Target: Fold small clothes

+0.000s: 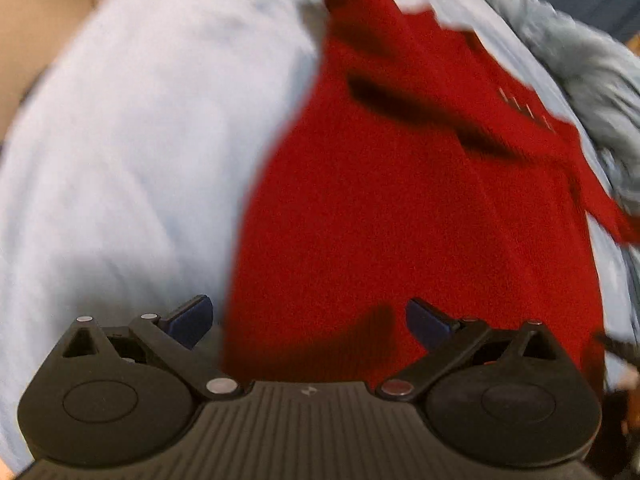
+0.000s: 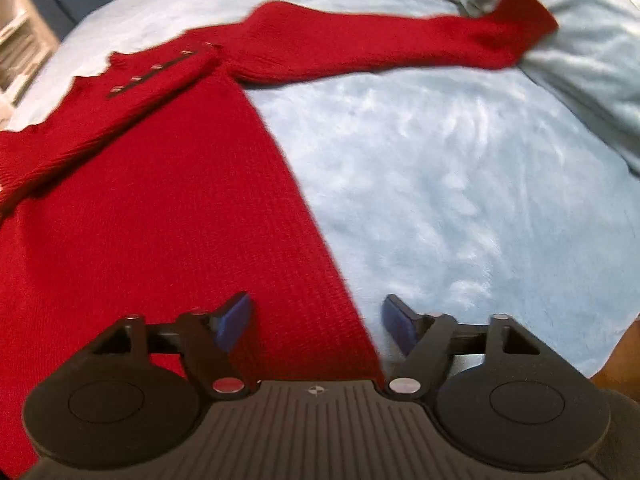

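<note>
A red knit sweater (image 2: 160, 200) lies flat on a pale blue fleece blanket (image 2: 460, 184). One sleeve (image 2: 380, 44) stretches out to the far right; a row of small buttons (image 2: 156, 68) marks the shoulder. My right gripper (image 2: 318, 322) hangs open over the sweater's right side edge, its blue pads wide apart and pressing on nothing. In the blurred left wrist view, the same sweater (image 1: 420, 220) fills the centre. My left gripper (image 1: 308, 320) is open wide above its left side edge, with nothing held.
Crumpled grey-blue fabric (image 1: 592, 80) lies beyond the sweater at the far right, also seen as grey-blue fabric (image 2: 580, 60) under the sleeve's cuff. A pale wall (image 1: 44, 20) shows at far left. The blanket's edge (image 2: 600, 364) drops off at lower right.
</note>
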The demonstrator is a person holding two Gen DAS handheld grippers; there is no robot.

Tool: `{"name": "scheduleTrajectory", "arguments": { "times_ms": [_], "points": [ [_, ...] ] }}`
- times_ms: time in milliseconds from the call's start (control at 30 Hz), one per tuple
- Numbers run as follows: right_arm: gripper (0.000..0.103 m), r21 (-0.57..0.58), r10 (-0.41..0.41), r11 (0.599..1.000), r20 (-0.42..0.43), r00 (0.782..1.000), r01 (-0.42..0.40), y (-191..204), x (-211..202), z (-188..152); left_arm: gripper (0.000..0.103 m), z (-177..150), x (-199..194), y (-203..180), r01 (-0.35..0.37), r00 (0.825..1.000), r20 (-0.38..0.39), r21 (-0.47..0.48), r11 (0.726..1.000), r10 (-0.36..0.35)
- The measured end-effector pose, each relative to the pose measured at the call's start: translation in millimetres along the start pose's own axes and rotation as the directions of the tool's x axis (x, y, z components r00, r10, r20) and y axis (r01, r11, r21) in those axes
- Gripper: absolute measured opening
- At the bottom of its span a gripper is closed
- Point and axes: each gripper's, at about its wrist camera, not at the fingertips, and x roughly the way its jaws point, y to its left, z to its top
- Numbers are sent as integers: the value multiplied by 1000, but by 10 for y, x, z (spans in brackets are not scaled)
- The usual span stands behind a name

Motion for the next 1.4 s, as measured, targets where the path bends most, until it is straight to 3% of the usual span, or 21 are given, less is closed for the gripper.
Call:
{"name": "scheduleTrajectory", "arguments": {
  "times_ms": [67, 133, 167, 200, 233, 300, 467, 533, 567, 600, 633, 667, 700, 733, 833, 933, 1033, 1100, 1200, 1333, 1400],
  "points": [
    [91, 9, -9, 1000, -46, 999, 9, -41, 124, -4, 102, -155, 6, -129, -51, 998, 28, 59, 997, 50],
    [96, -11, 6, 1000, -65, 998, -7, -33, 190, -11, 89, -294, -26, -266, -130, 990, 68, 132, 983, 122],
    [97, -32, 3, 999, -68, 998, -5, -10, 202, -16, 75, -326, -61, -277, -140, 988, 82, 144, 980, 129],
    [97, -55, -3, 999, -69, 998, -1, 12, 208, -34, 48, -327, -125, -249, -126, 989, 89, 124, 984, 115],
    [96, -74, -2, 997, -74, 997, -4, 27, 209, -52, 31, -304, -193, -207, -108, 991, 87, 93, 990, 100],
    [92, -90, 17, 996, -105, 994, -26, 46, 173, -87, 21, -246, -341, -49, -36, 996, 83, -2, 999, 36],
    [90, -88, 110, 987, -210, 972, -131, -47, 51, -309, 27, -361, -486, -68, -32, 991, 128, -14, 999, 33],
    [75, -135, 100, 983, -168, 981, -123, -45, -10, -415, 64, -504, -502, -93, -56, 994, 90, 1, 998, 56],
    [68, -140, 87, 984, -162, 983, -110, -30, -30, -425, 88, -561, -503, -113, -68, 997, 42, 2, 998, 68],
    [49, -146, 83, 984, -160, 984, -107, -19, -42, -429, 88, -611, -463, -145, -79, 997, 18, 14, 997, 78],
    [21, -152, 94, 981, -159, 983, -119, -12, -60, -430, 85, -668, -438, -218, -104, 994, 19, 54, 993, 103],
    [19, -143, 117, 980, -162, 980, -141, -24, -72, -422, 64, -716, -434, -297, -153, 988, 31, 93, 984, 151],
    [18, -119, 135, 981, -163, 977, -156, -40, -100, -419, 36, -744, -446, -349, -181, 983, 38, 114, 977, 178],
    [18, -120, 130, 981, -155, 979, -149, -43, -135, -418, 22, -751, -480, -350, -179, 984, 46, 102, 979, 175],
    [17, -136, 130, 980, -124, 984, -146, -43, -321, -403, 19, -747, -702, -228, -125, 990, 72, 6, 992, 124],
    [17, -152, 135, 977, -106, 985, -151, -46, -492, -421, 19, -838, -781, -181, -128, 989, 73, 21, 991, 127],
    [21, -181, 37, 981, -150, 988, -65, 42, -245, -528, 20, -871, -629, -141, -154, 987, 45, 15, 988, 153],
    [31, -172, -35, 985, -165, 986, 6, 72, -83, -571, 29, -872, -624, -77, -141, 989, 34, -26, 990, 141],
    [67, -197, -90, 979, -171, 981, 56, 109, -159, -548, 48, -900, -763, -18, -139, 988, 64, -22, 990, 140],
    [69, -228, -55, 973, -76, 996, 36, 144, -470, -389, 71, -727, -1060, 135, -138, 974, 180, -11, 990, 137],
    [69, -219, 26, 975, -23, 999, -30, 258, -581, -156, 80, -473, -1134, 215, -142, 958, 246, -31, 989, 145]
  ]
}}
